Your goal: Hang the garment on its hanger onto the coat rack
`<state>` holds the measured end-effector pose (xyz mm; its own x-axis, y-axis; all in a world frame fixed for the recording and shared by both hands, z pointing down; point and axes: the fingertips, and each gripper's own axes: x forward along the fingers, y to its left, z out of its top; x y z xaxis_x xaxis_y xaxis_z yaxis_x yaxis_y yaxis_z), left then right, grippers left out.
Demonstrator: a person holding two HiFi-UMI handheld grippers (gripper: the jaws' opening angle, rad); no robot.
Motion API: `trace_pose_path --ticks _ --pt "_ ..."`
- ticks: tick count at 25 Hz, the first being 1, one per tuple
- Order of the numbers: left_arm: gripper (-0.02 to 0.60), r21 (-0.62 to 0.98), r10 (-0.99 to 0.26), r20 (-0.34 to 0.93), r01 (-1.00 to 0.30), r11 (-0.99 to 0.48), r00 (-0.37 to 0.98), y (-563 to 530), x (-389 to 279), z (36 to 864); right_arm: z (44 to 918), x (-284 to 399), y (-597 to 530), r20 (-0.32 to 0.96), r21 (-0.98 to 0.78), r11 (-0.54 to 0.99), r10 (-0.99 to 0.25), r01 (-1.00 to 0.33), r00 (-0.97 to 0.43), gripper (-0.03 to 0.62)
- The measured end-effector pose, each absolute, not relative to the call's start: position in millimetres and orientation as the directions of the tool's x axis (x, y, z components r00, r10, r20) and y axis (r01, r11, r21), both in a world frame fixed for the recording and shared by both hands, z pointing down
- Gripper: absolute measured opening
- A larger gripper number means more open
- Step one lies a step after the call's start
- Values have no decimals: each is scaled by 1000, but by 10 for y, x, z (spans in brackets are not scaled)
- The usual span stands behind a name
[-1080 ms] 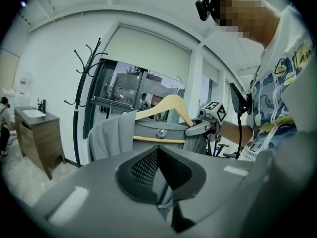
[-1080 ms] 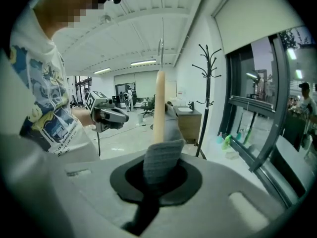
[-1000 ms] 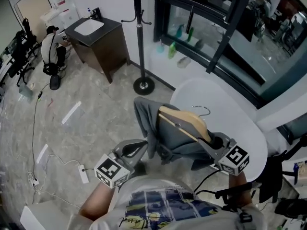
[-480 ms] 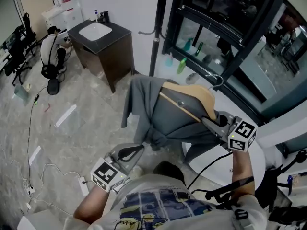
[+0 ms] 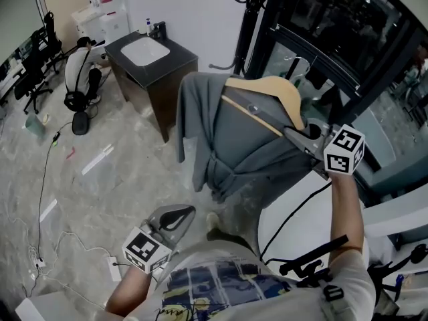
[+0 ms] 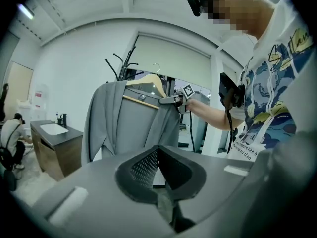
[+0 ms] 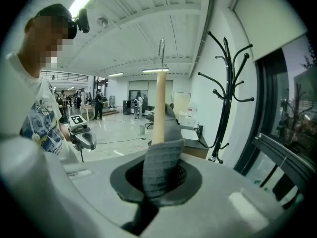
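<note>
Open floor (image 5: 100, 172) is left to the left of the held-up garment (image 5: 234, 139) on its hanger (image 5: 267, 89). The approach to the coat rack (image 5: 250, 25) is hemmed in by the vanity cabinet (image 5: 170, 85), the black window frame (image 5: 334, 72) and the round white table (image 5: 294, 206).

White printed T-shirt (image 5: 221, 289), black cable (image 5: 294, 209), grey left hand-held gripper (image 5: 182, 210), right hand-held gripper (image 5: 289, 132)

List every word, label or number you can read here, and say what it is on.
"like a": part of the shirt print in the left gripper view; the rest is too small to read.
Marker cubes: square patterns only, no writing.
Nothing else is readable.
</note>
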<state>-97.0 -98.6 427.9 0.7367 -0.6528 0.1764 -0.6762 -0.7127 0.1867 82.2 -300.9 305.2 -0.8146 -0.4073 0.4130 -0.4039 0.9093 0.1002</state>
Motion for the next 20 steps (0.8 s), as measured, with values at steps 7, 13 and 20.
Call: trace_pose_path --ticks 7,13,20 --pt "2 173 -687 162 -706 -687 708 -1776 -823 4152 2922 704 -4161 429 107 940 -337 -324 -838 6" --pt "2 169 -705 165 -724 -669 689 -2280 -716 4173 2873 634 -5032 459 112 951 -308 -290 -833 6" --pt "2 174 -730 173 -750 -638 661 -2677 -696 4183 3033 511 -5737 497 99 955 -290 -278 -818 6"
